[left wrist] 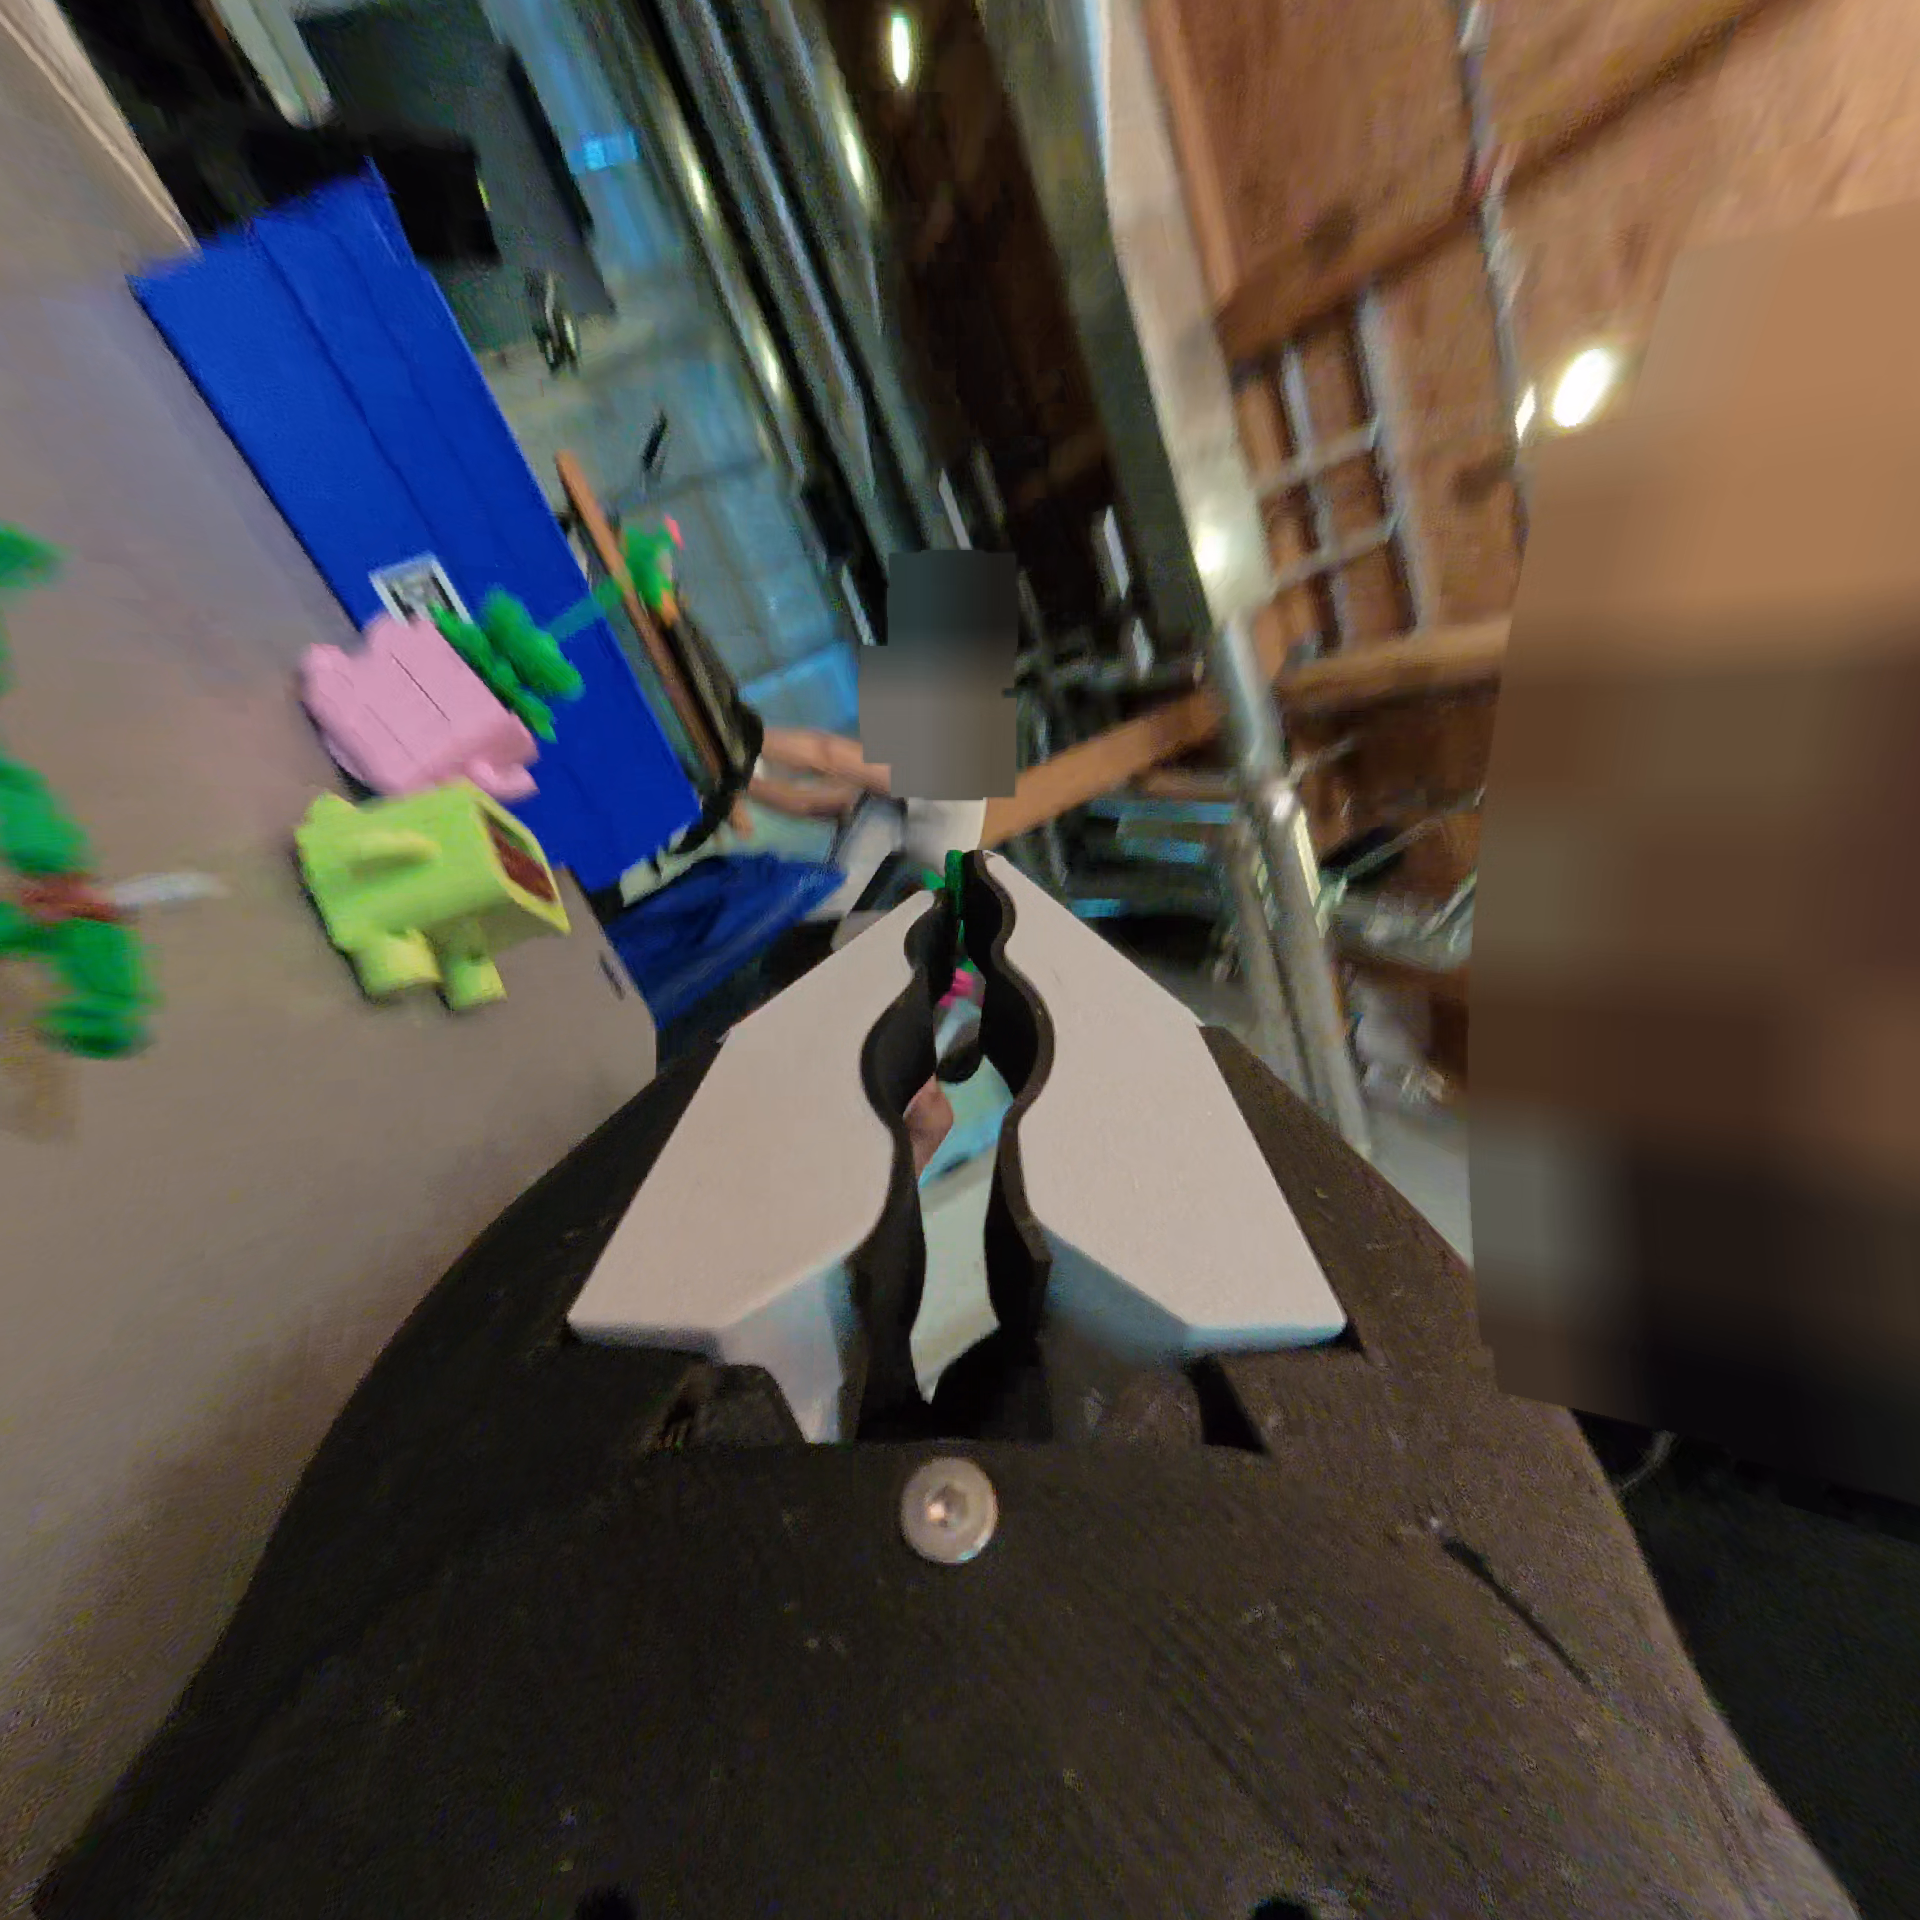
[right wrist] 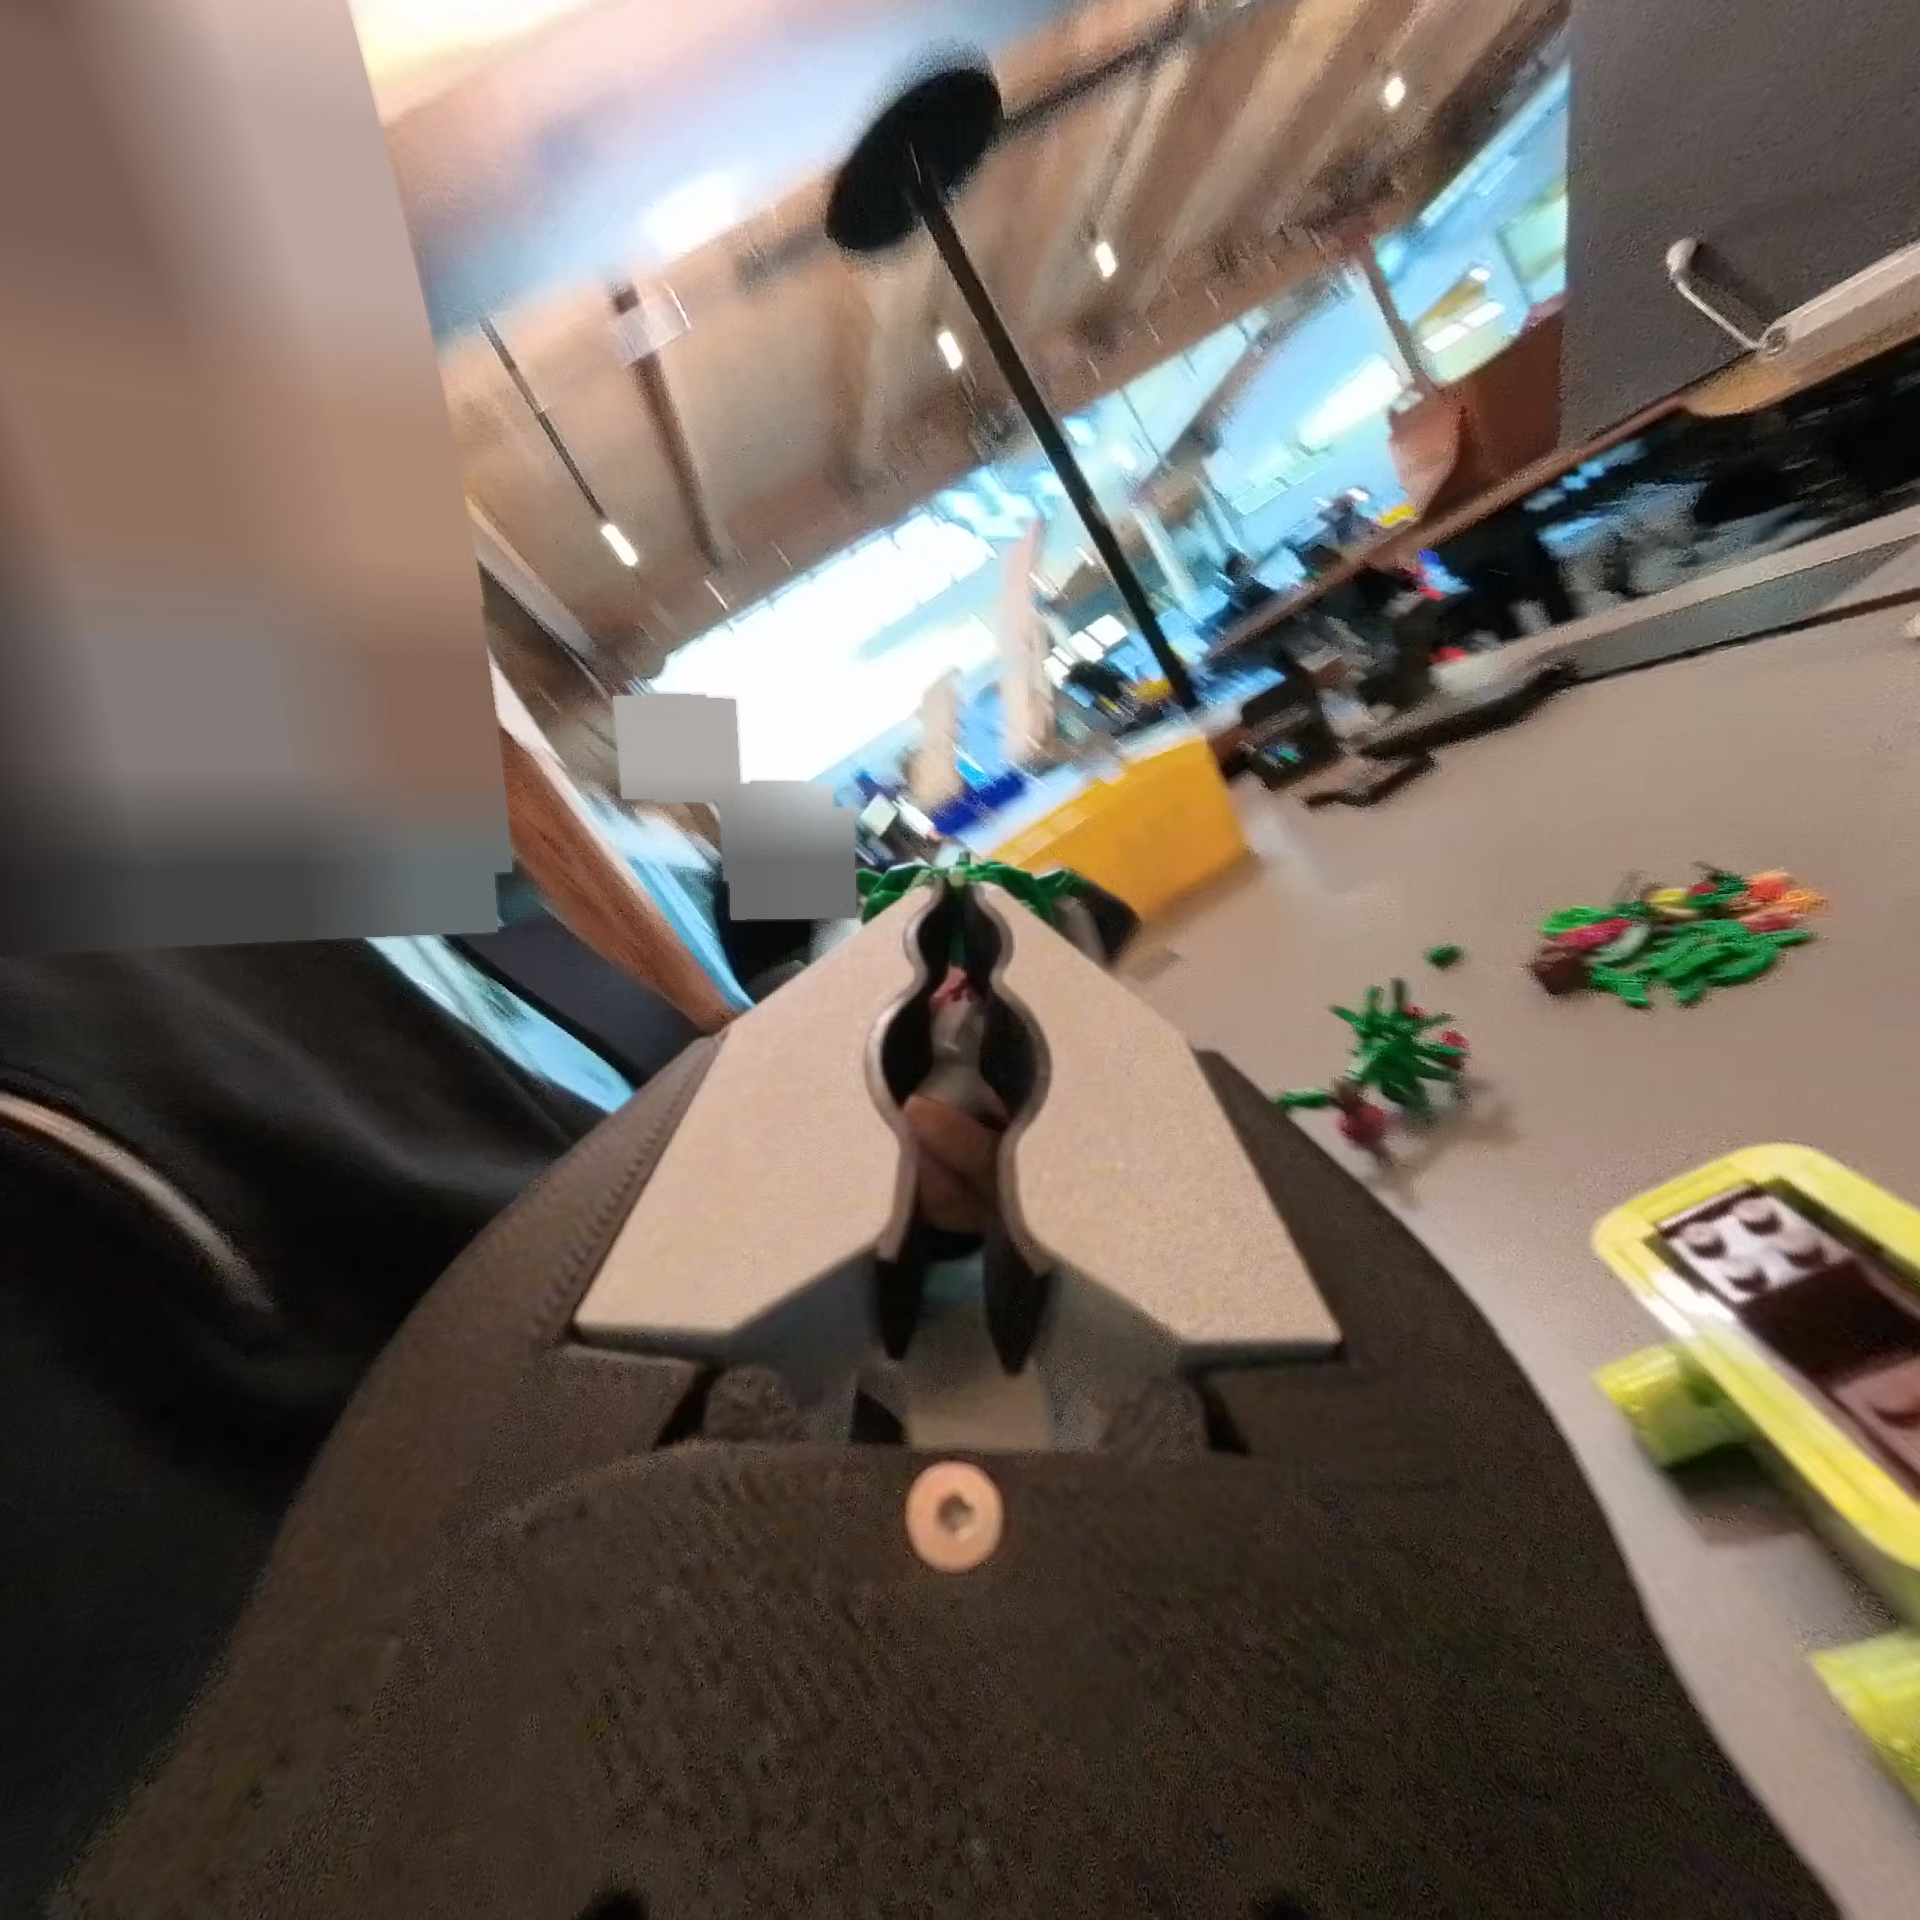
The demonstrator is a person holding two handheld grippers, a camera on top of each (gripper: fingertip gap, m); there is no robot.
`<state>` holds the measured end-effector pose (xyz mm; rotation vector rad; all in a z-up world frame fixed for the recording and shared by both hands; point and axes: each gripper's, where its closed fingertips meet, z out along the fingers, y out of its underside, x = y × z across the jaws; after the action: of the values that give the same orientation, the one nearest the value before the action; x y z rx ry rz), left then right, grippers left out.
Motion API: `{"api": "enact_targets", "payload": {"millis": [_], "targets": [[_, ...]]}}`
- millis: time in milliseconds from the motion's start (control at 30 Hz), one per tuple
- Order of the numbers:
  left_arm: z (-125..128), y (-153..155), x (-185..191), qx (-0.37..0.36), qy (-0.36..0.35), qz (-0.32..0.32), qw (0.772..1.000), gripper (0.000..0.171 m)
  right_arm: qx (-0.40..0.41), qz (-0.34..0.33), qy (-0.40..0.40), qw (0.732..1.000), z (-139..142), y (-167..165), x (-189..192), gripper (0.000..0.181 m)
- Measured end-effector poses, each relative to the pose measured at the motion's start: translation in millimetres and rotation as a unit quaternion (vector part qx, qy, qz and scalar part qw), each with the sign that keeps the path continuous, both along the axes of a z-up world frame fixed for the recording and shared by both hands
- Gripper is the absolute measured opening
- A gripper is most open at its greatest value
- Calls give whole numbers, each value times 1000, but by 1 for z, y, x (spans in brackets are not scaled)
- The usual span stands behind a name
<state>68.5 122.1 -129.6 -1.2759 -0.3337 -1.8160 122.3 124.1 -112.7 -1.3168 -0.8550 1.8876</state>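
My left gripper (left wrist: pixel 961 868) is shut on a thin green toy plant piece (left wrist: pixel 952 881) that sticks out at its tips; a pink bit (left wrist: pixel 958 985) shows lower between the fingers. My right gripper (right wrist: pixel 956 896) is shut on a green leafy toy plant piece (right wrist: pixel 1039 888) whose leaves spread to both sides of its tips. Both grippers are held up off the grey table (right wrist: pixel 1455 831). The views are blurred and tilted.
A lime-green block holder (left wrist: pixel 416 894) and a pink one (left wrist: pixel 416 707) lie on the table by a blue box (left wrist: pixel 395 468). The lime holder with brown bricks (right wrist: pixel 1766 1340), loose green plant pieces (right wrist: pixel 1397 1060), a mixed pile (right wrist: pixel 1683 935) and a yellow bin (right wrist: pixel 1143 831) show in the right wrist view. One gripper's finger ends stand about 7 centimetres off the other's.
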Motion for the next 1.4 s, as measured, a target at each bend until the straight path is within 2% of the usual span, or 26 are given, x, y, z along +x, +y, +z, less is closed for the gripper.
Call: {"api": "enact_targets", "payload": {"millis": [33, 67, 133, 167, 267, 333, 367, 467, 600, 733, 800, 867, 1000, 1067, 1100, 1167, 1267, 1400], "targets": [[-6, 4, -20, -8, -2, 24, 1000, 0, -37, 10, 22, 999, 5, 8, 8, 0], [-8, 5, -31, -2, 20, 41, 999, 0, -28, -9, 1, 1000, -1, 16, 10, 0], [11, -1, -29, 40, 62, 37, 997, 0, 25, -45, -46, 998, -9, 19, 7, 0], [14, -4, -20, 59, 120, 41, 990, 0, 32, -43, -46, 998, -7, 16, 5, 0], [3, -6, -1, 113, 297, 78, 945, 0, 45, -45, -76, 995, -18, 11, -5, 0], [-2, -5, 3, 144, 371, 110, 911, 0, 28, -32, -79, 996, -23, 9, -8, 0], [-2, -6, 4, 156, 387, 118, 901, 0, 24, -31, -78, 996, -24, 10, -9, 0], [-3, -5, 3, 164, 396, 133, 894, 0, 32, -29, -90, 995, -29, 10, -10, 0], [-3, -6, 2, 185, 425, 152, 873, 0, 28, -19, -97, 995, -33, 7, -12, 0], [-16, 2, -5, 140, 415, 137, 888, 0, 24, -18, -98, 995, -36, 8, -12, 0], [-27, 9, -12, 108, 445, 138, 878, 0, 32, -25, -102, 994, -37, 10, -12, 0], [-42, 22, -26, 72, 514, 145, 842, 0, 43, -33, -111, 992, -41, 12, -13, 0], [-68, 62, -68, 18, 661, 137, 737, 0, 36, -25, -106, 993, -41, 9, -15, 0], [-80, 85, -84, -11, 701, 111, 705, 0, 37, -26, -107, 993, -41, 9, -16, 0], [-90, 93, -87, -27, 710, 85, 699, 0, 41, -29, -109, 993, -42, 9, -16, 0], [-110, 104, -87, -63, 706, 31, 705, 0, 49, -35, -115, 992, -42, 10, -16, 0], [-121, 115, -88, -80, 692, 40, 716, 3, 54, -36, -118, 991, -43, 8, -17, 0], [-111, 107, -82, -63, 674, 68, 733, 25, 52, -44, -115, 991, -42, 9, -14, 0]]}}
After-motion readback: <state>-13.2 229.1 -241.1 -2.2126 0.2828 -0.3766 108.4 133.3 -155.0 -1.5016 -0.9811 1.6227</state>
